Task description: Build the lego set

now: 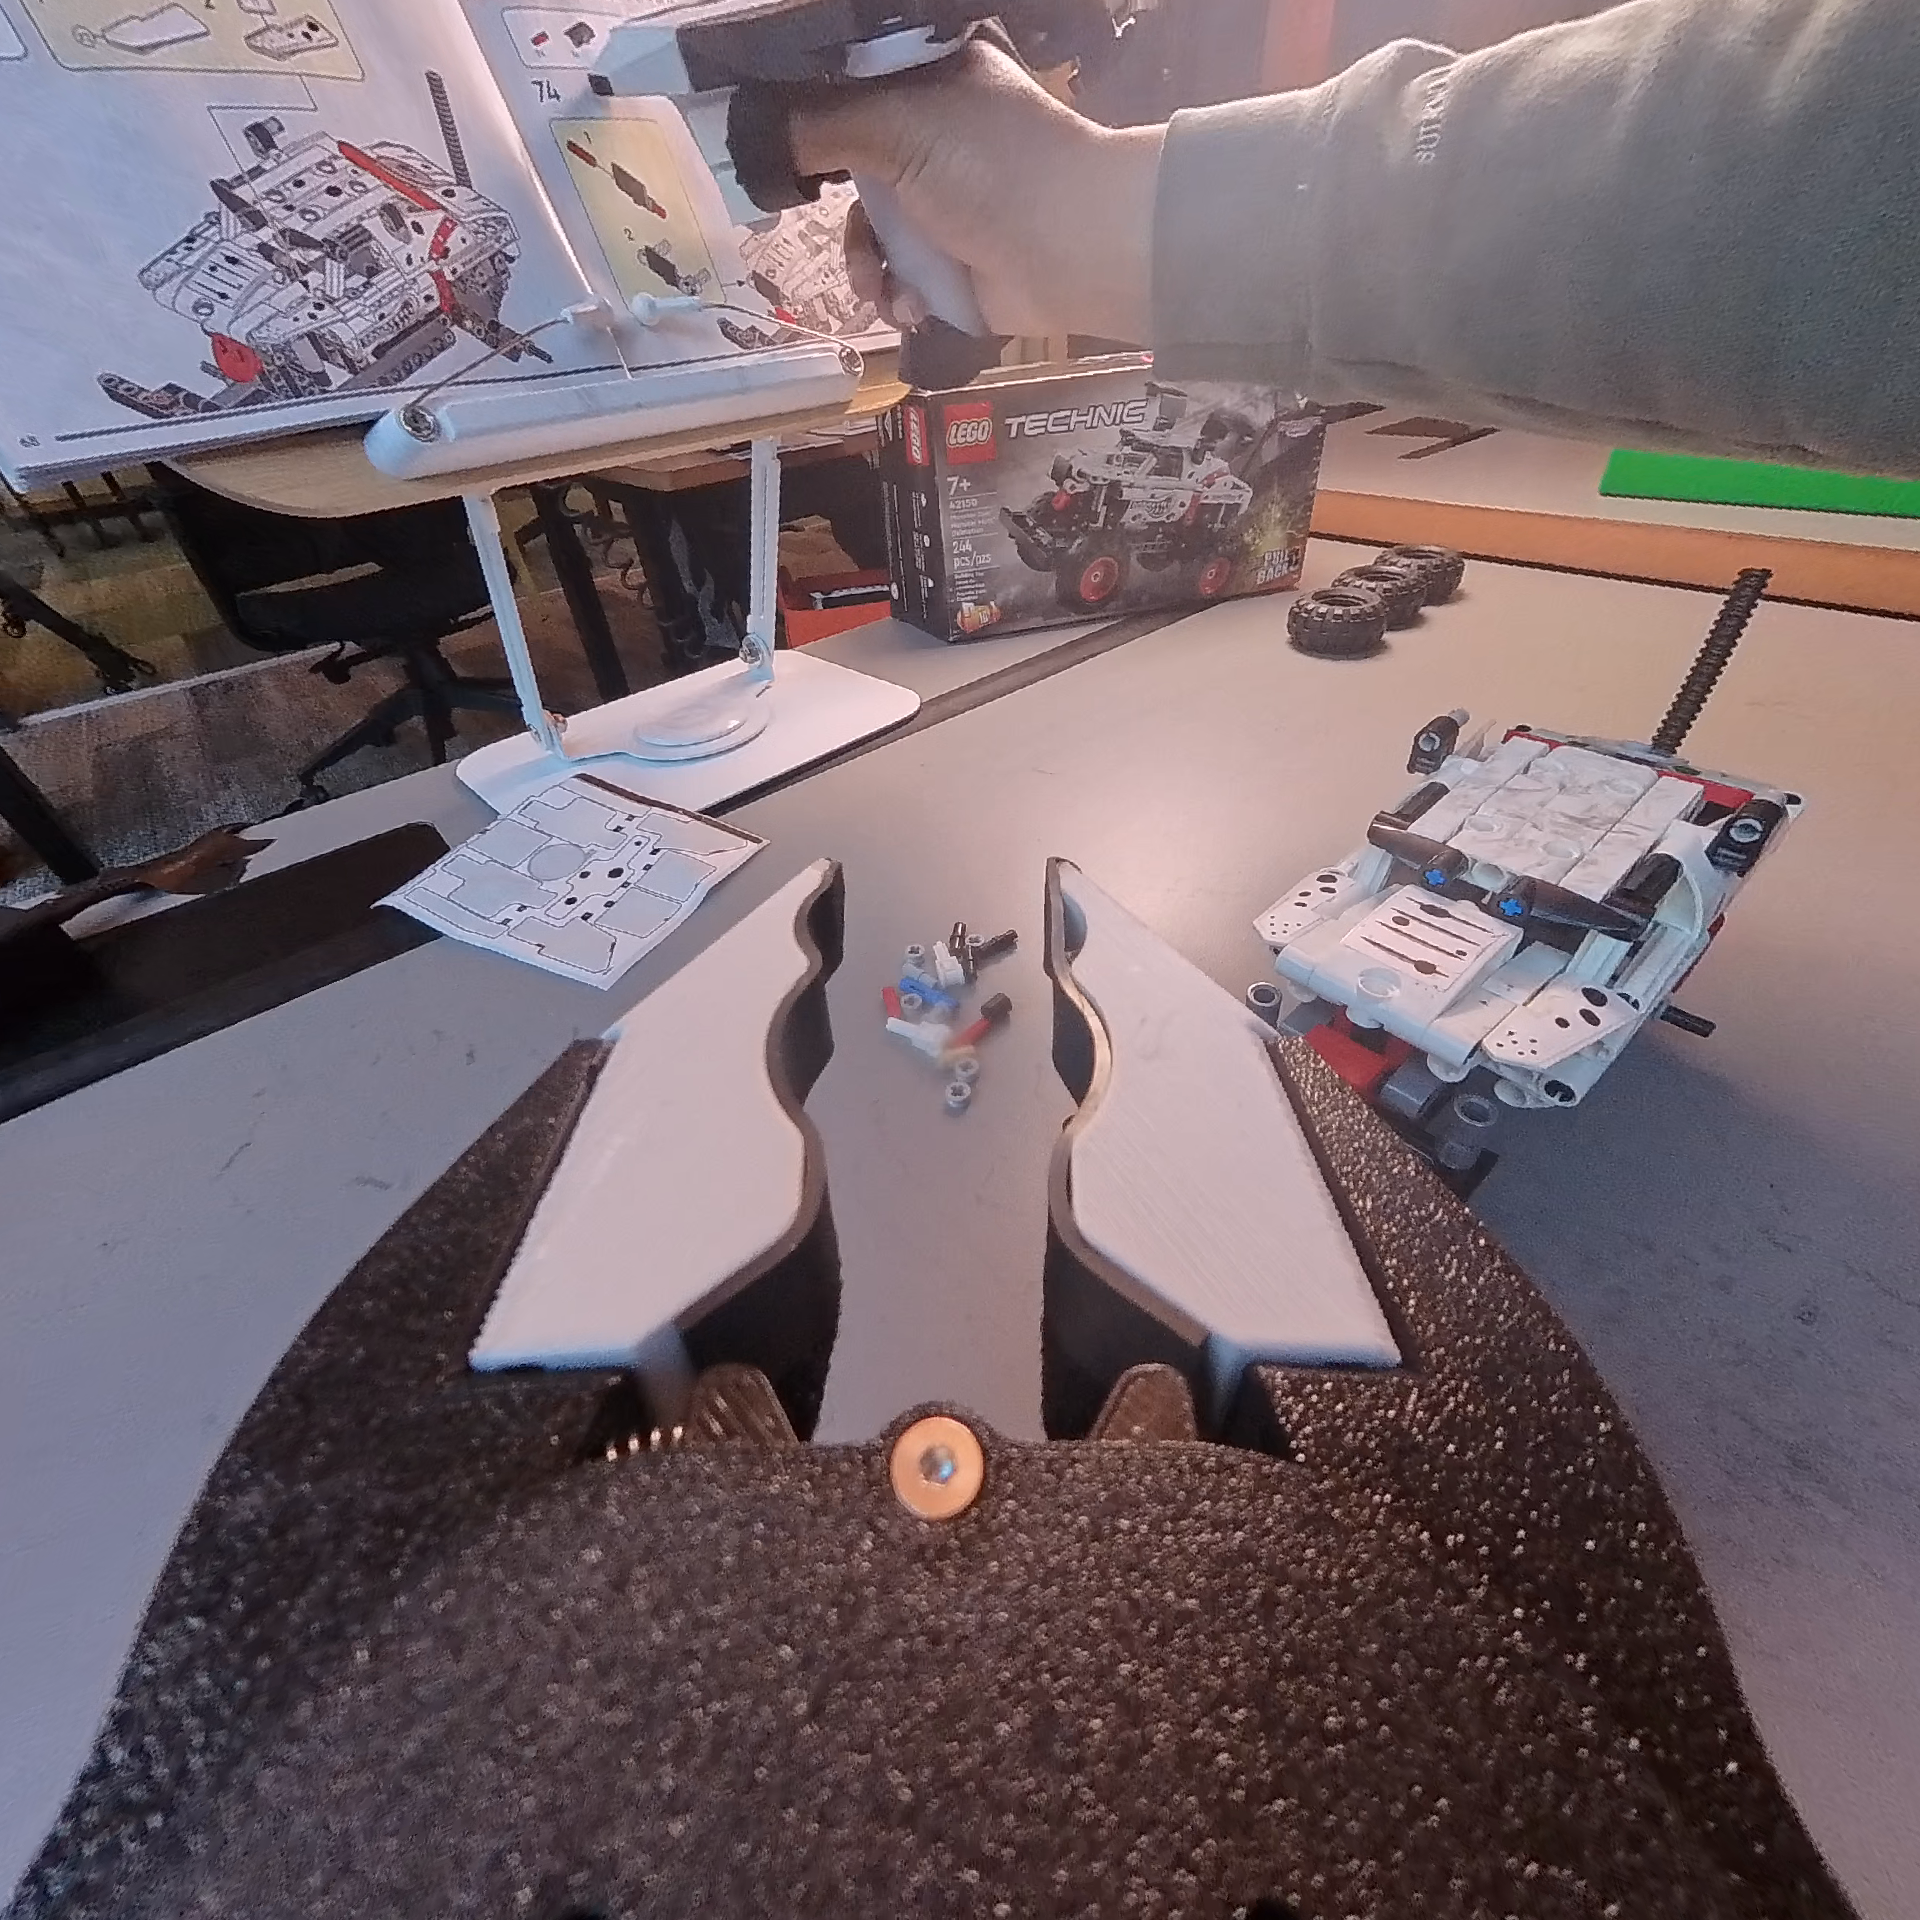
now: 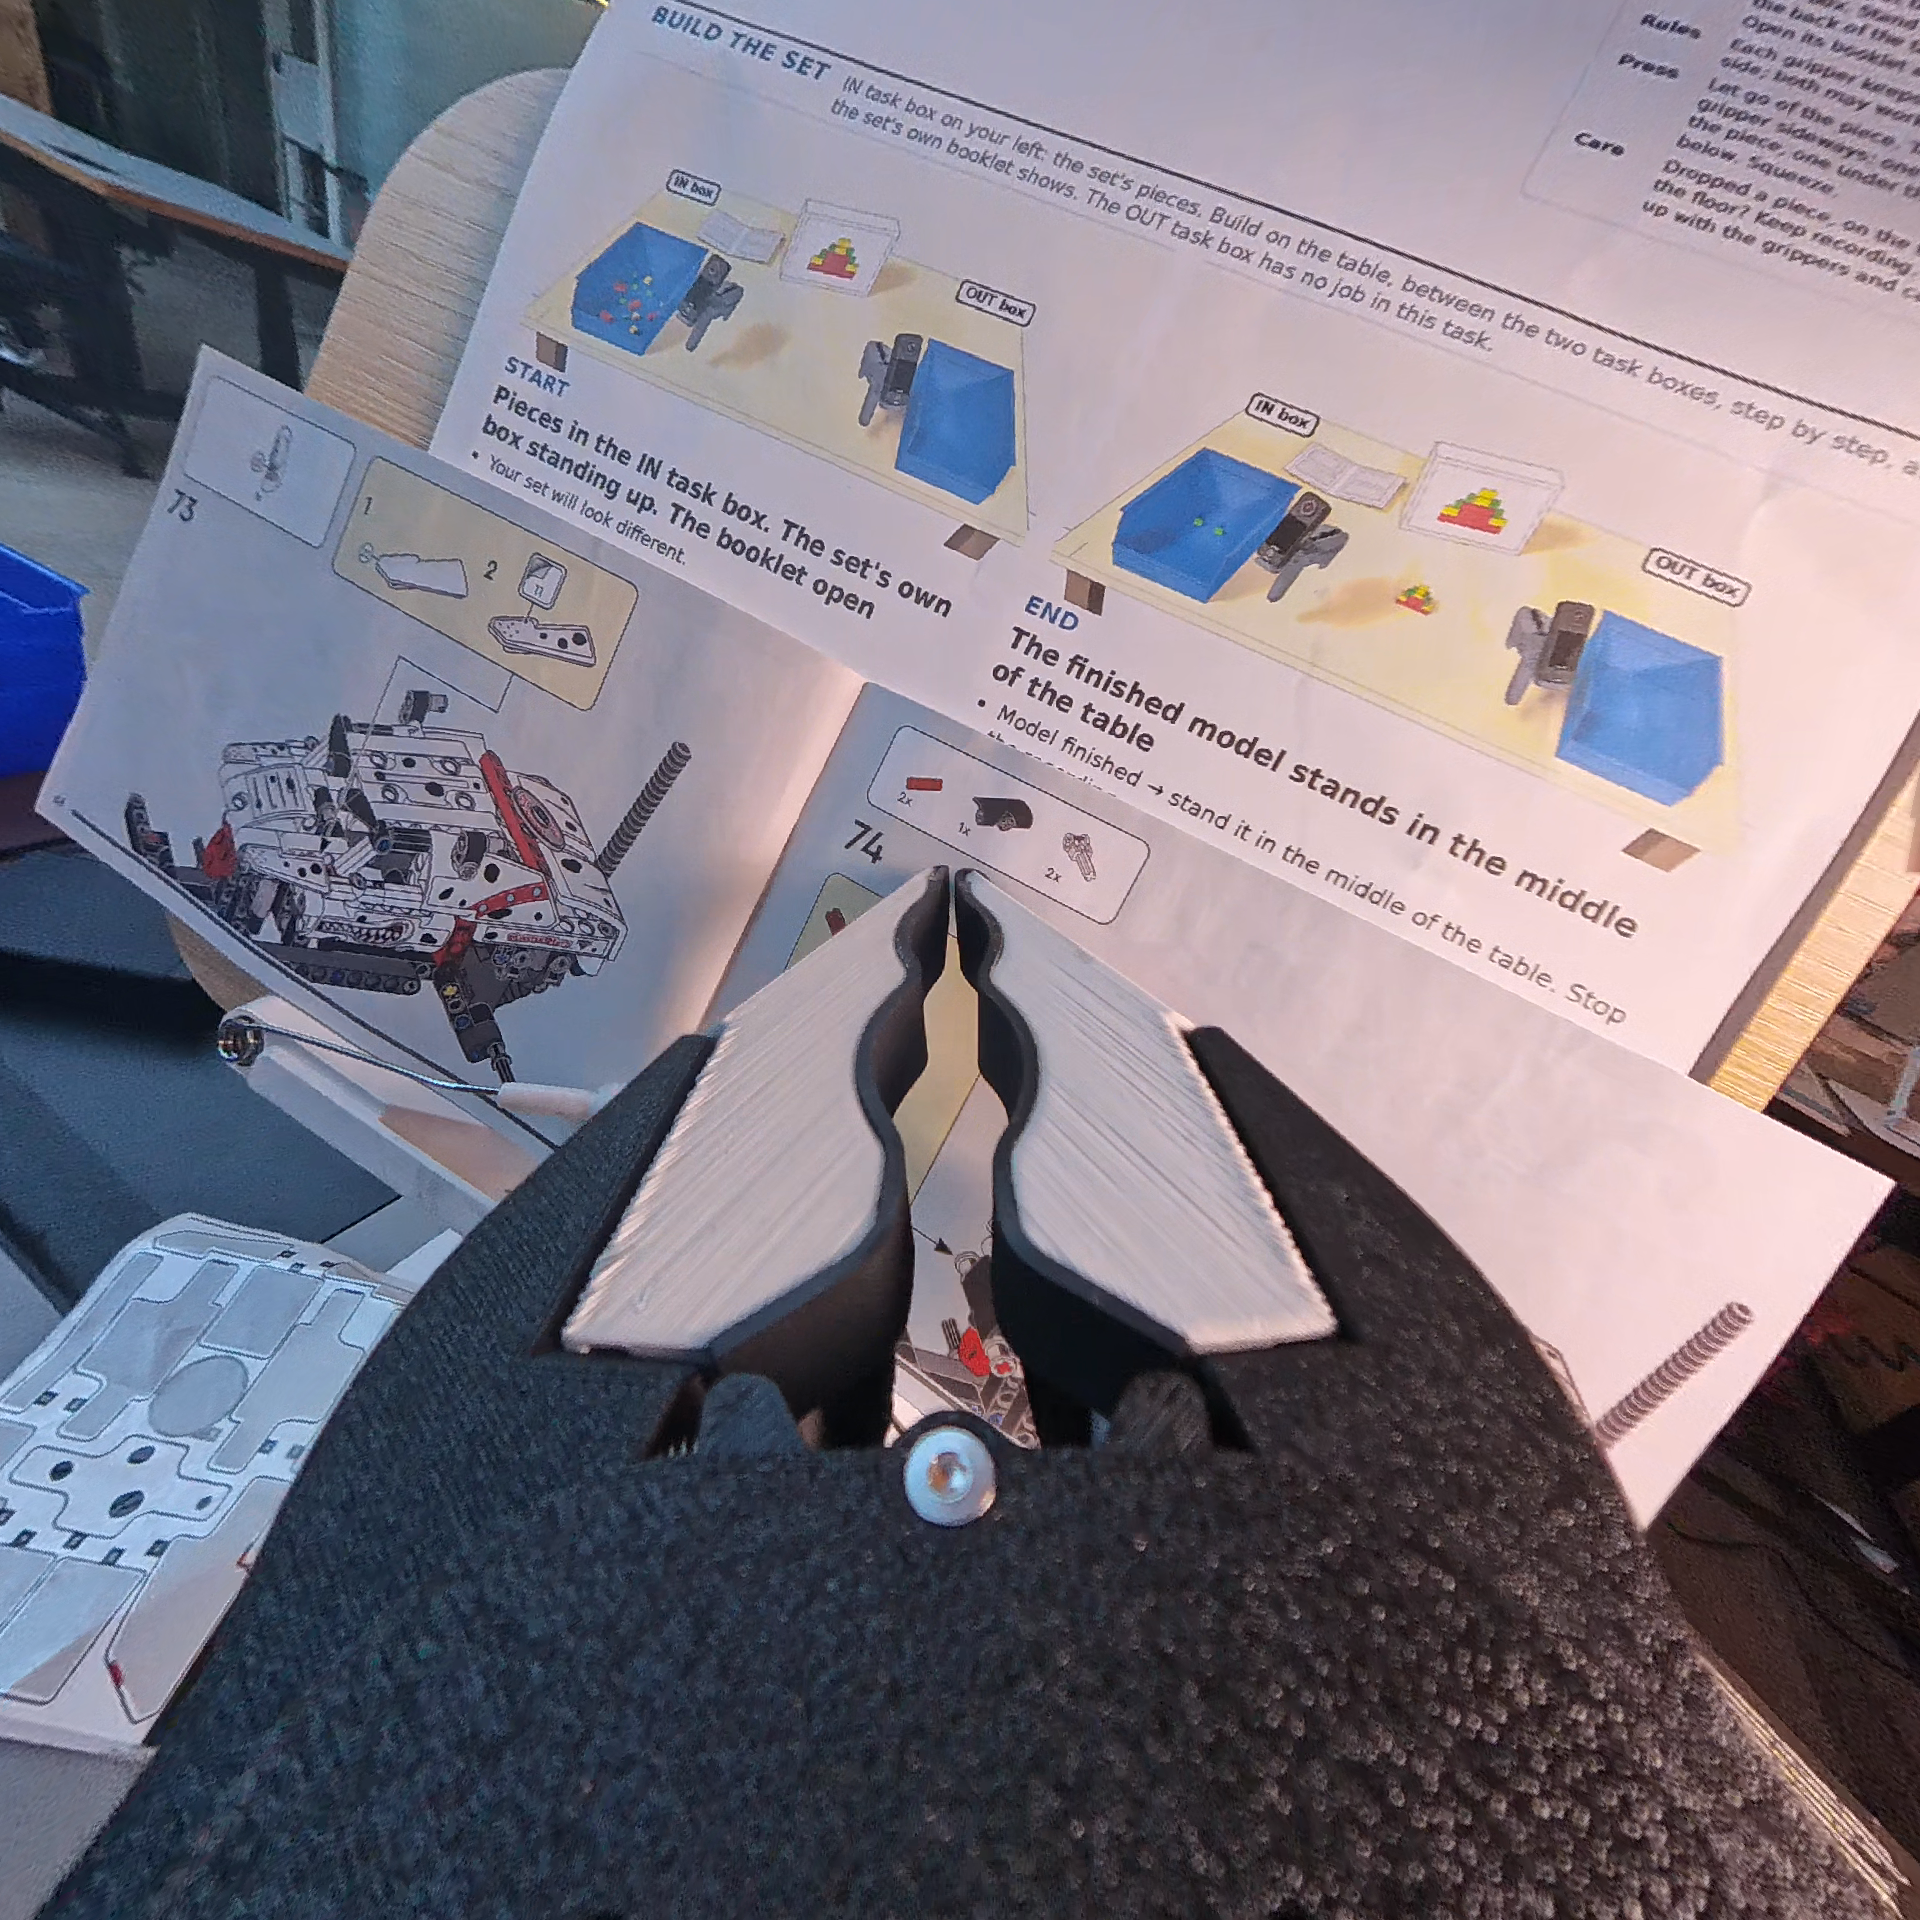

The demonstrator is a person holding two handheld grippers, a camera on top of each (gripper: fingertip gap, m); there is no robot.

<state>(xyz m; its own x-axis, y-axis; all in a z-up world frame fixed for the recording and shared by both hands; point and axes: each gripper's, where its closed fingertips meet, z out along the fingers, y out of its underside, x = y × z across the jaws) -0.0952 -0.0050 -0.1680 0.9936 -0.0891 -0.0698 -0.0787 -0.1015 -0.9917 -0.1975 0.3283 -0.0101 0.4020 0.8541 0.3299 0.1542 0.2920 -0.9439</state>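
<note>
Two tongs in play, neither carrying a piece. Far left, instruction booklet open on its white stand; sticker sheet flat on the bench below. Left tongs released, jaws apart, hovering over a small heap of loose pins and connectors. Right of these, the white truck body lies on the bench, wheel-less; four tyres wait behind, beside the set box. Right tongs clenched, empty, raised at the booklet page. Judgement: consulting the step; next comes picking the listed small parts.
</note>
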